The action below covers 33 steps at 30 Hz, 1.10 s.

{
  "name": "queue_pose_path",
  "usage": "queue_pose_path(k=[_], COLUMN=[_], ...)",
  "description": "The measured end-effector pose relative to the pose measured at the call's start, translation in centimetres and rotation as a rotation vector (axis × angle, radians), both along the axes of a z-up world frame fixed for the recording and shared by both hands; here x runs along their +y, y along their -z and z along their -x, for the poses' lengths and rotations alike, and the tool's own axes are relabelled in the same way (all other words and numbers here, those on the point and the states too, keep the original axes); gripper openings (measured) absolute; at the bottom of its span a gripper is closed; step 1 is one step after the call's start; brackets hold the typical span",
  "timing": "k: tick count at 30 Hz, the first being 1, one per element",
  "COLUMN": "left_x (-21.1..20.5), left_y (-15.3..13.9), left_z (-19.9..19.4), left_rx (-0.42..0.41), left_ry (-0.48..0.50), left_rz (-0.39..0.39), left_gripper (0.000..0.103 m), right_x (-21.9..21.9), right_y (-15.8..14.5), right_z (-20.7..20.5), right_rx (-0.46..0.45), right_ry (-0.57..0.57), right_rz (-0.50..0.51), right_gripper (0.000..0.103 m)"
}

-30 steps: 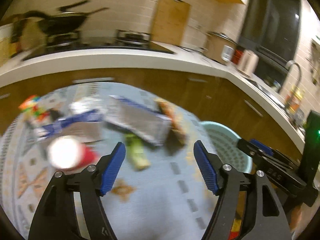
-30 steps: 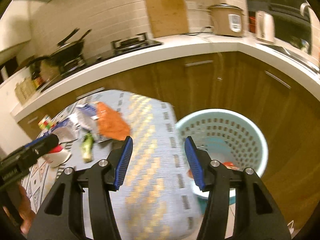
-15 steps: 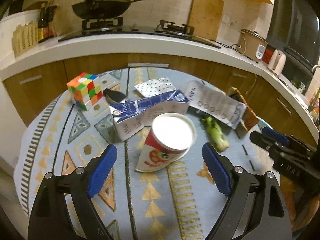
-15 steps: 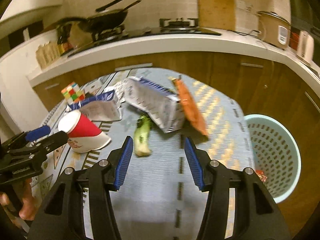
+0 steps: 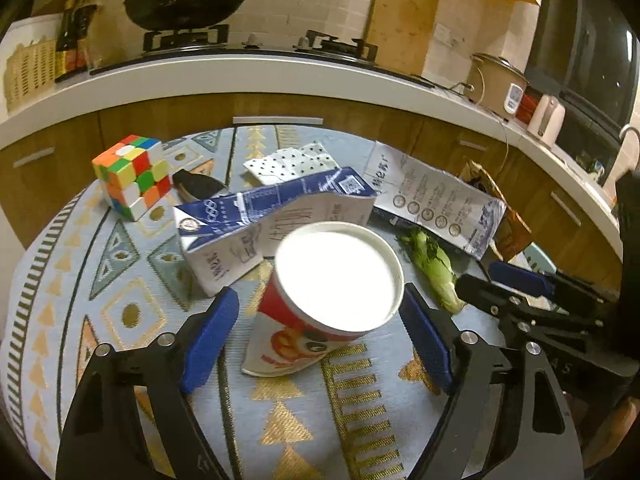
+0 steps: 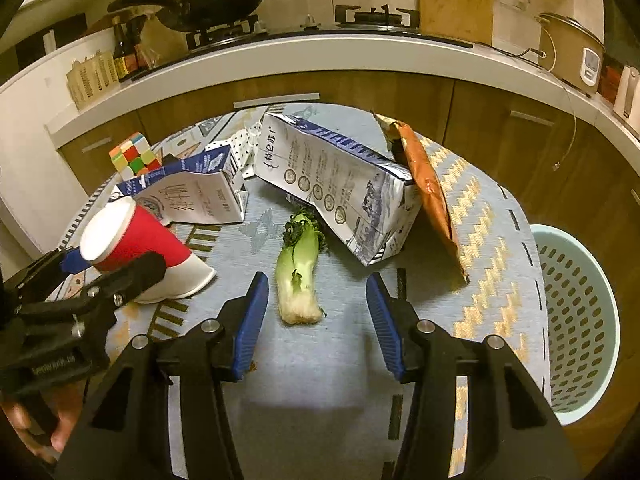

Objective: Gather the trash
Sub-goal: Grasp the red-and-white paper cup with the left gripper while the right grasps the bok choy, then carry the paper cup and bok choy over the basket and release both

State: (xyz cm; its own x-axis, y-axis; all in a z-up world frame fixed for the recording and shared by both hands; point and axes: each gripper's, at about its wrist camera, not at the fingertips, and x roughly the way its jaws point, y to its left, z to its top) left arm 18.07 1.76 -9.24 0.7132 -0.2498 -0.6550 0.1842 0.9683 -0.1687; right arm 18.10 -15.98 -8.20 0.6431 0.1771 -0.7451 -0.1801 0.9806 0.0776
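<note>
Left wrist view: left gripper is gaping wide around the tipped red-and-white paper cup, gripping nothing. Right gripper is likewise wide open, framing the green vegetable stalk. Pale mesh basket sits lower right. Collection looks barely underway: two cartons, one cup, one stalk, one orange packet are lying uncollected.

Dim, warm yellow indoor light, sharp mid-frame, fisheye bending and dark vignetting toward the edges.

two milk cartons — one paper cup, one vegetable stalk, one cube
</note>
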Motion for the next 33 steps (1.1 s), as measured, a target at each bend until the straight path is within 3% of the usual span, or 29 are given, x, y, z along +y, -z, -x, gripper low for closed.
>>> queue_pose_path(k=[3, 13, 16, 19, 22, 27, 33], left_x=[-0.3, -0.4, 0.2, 0.4, 0.5, 0.8, 0.5], left_y=[0.5, 0.0, -0.1, -0.1, -0.2, -0.5, -2.2], left_z=[-0.3, 0.6, 0.6, 0.5, 0.5, 0.8, 2.3], left_rx=[0.019, -0.038, -0.038, -0.037, -0.040, -0.039, -0.081], left_ry=[0.005, -0.015, -0.021, -0.024, -0.025, -0.006, 0.025], left_rz=[-0.015, -0.032, -0.001, 0.011, 0.013, 0.039, 0.039], left_gripper=[0.066, 0.064, 0.064, 0.064, 0.064, 0.064, 0.064], right_x=[0.2, 1.6, 2.1, 2.9, 3.4, 2.7, 1.7], right_y=[0.5, 1.3, 1.8, 1.8, 1.6, 0.5, -2.4], right_z=[-0.8, -2.4, -2.8, -2.6, -2.1, -0.6, 2.0], right_rx=[0.026, 0.055, 0.086, 0.074, 0.055, 0.031, -0.040], right_ry=[0.000, -0.014, -0.020, -0.054, -0.064, -0.086, -0.100], right_rz=[0.007, 0.043, 0.063, 0.079, 0.096, 0.036, -0.001], right_gripper=[0.047, 0.047, 0.035, 0.020, 0.020, 0.020, 0.020])
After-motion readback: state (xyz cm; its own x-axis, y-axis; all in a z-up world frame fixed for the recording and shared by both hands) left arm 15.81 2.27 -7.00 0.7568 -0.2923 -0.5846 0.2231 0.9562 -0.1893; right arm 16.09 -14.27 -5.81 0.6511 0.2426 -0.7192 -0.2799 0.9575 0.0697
